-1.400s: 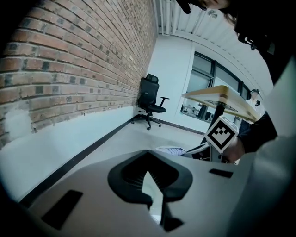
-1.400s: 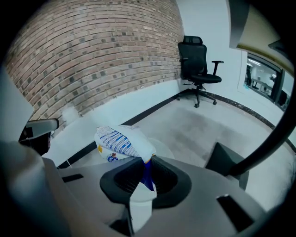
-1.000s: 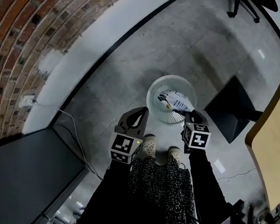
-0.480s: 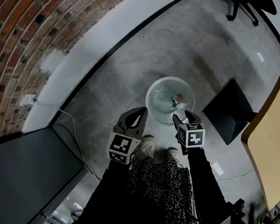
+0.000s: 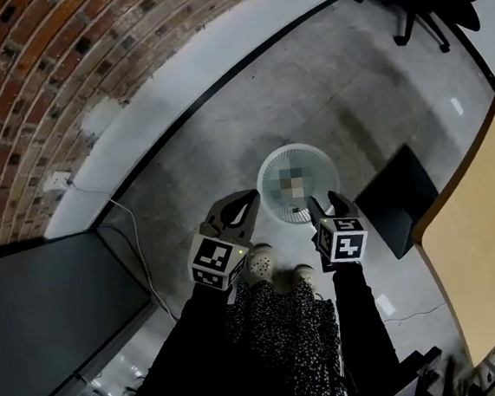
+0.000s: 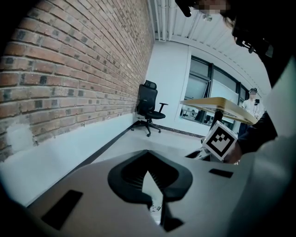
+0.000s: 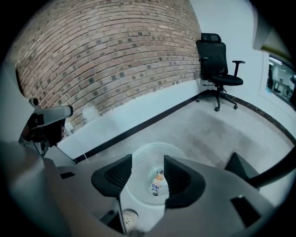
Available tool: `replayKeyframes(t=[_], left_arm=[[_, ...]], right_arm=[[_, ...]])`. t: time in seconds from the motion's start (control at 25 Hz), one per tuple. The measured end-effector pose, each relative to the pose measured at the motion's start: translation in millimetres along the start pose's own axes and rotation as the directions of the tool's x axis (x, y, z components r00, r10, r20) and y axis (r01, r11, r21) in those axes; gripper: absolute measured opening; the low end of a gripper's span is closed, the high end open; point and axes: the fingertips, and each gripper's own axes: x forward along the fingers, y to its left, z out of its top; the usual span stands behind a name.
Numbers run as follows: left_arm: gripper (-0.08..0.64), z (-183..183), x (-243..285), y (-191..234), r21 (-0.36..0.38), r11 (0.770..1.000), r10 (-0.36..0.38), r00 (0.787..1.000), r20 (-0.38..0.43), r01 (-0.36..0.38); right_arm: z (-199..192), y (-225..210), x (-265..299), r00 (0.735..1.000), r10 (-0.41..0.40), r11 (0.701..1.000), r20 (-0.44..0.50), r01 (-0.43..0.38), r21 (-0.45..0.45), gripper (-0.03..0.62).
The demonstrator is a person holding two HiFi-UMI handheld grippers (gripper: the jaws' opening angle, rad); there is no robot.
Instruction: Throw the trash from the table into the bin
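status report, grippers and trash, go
Right gripper open, jaws just opened, nothing between. Left gripper shut, empty. Trash lies in the bin. Nothing in the way.

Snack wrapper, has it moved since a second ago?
Yes. The snack wrapper has fallen from the right gripper, above the rim of the white mesh bin, to its bottom. The jaws have just been opening, with nothing between them.

Small printed wrapper (image 7: pixel 157 183) lies inside the upright round white mesh bin (image 7: pixel 142 163)
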Motion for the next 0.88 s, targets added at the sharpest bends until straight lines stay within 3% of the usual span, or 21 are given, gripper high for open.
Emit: replayKeyframes(t=[0.24,0.36,0.52,0.72,0.88], left_arm=[[-0.003,27.4,-12.4,-7.0,0.014,1.0,0.0,1.0,0.016,0.0],[-0.003,43.2,-20.5,-10.3,0.023,1.0,-0.006,1.0,0.029,0.005],[-0.003,58.5,-35.5,-16.0,0.029,1.0,-0.011,1.0,0.025,0.011],[-0.003,88.3,-49.7,-30.0,0.034,0.999,-0.028,0.999,0.039,0.027],[-0.003,125.6,-58.0,-47.6,0.062,0.996,-0.061,0.995,0.081,0.056]], right_arm=[[23.6,20.3,-25.2,0.999,0.038,0.999,0.009,-0.039,0.005,0.209],[40.7,25.4,-41.3,0.999,0.022,0.999,0.044,-0.021,-0.028,0.076],[60.3,36.3,-65.7,0.995,0.022,0.999,0.099,-0.019,-0.03,0.014],[90.0,49.4,-104.4,0.987,0.049,0.999,0.154,-0.046,-0.026,0.012],[123.3,48.4,-139.7,0.975,0.027,1.0,0.222,-0.025,-0.015,0.012]])
